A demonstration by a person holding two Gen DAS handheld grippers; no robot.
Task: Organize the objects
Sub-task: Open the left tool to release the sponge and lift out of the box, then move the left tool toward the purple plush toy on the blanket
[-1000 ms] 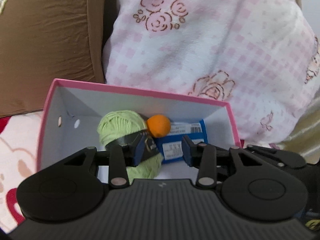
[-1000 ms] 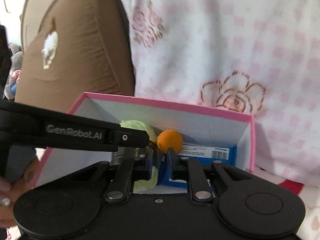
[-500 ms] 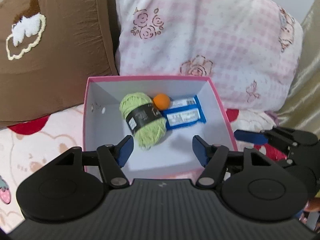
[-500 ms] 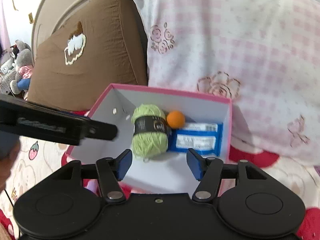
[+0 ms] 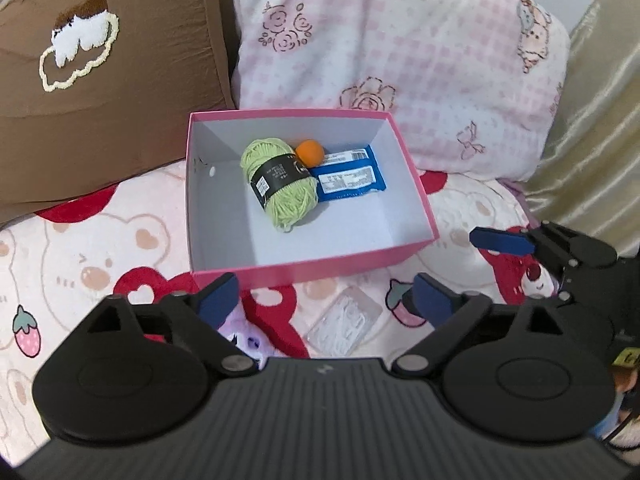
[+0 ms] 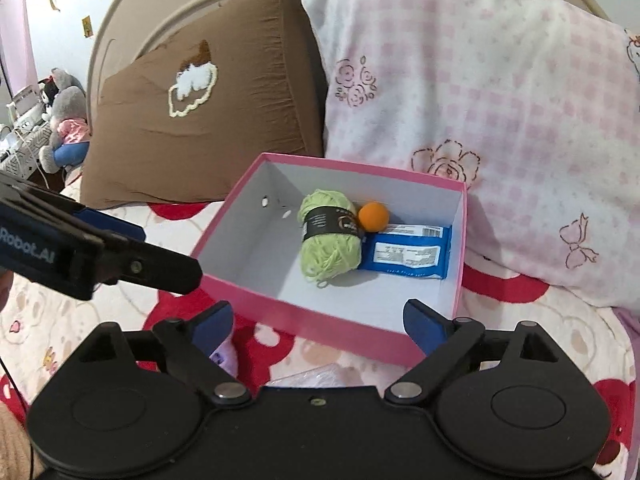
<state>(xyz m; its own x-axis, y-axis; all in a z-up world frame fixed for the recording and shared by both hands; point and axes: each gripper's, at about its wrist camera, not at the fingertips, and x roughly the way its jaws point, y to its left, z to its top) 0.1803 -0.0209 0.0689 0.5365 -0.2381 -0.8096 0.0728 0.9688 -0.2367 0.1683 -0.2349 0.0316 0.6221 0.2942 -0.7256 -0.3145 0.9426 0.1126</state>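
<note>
A bed fills both views, its bear-and-strawberry blanket (image 5: 100,248) backed by a brown cushion (image 6: 200,120) and a pink checked pillow (image 5: 400,48) leaning on the headboard. The pink box (image 5: 320,268) sits on the blanket against the pillows, probably so they brace it while things are dropped in. Inside it, grouped toward the far right wall, lie a green yarn skein (image 5: 280,182), a blue wrapped packet (image 5: 348,178) just beside it, and a small orange ball (image 5: 310,152) tucked between them at the back; the near half of the floor is left free, likely for more items. The left gripper (image 5: 326,298) hangs above the box's near edge, jaws spread wide and having just been opening, nothing between them. The right gripper (image 6: 320,322) does likewise, also empty. Below them, outside the box, a clear plastic packet (image 5: 344,328) and something small and purple (image 6: 224,354) lie on the blanket, seemingly next to collect.
</note>
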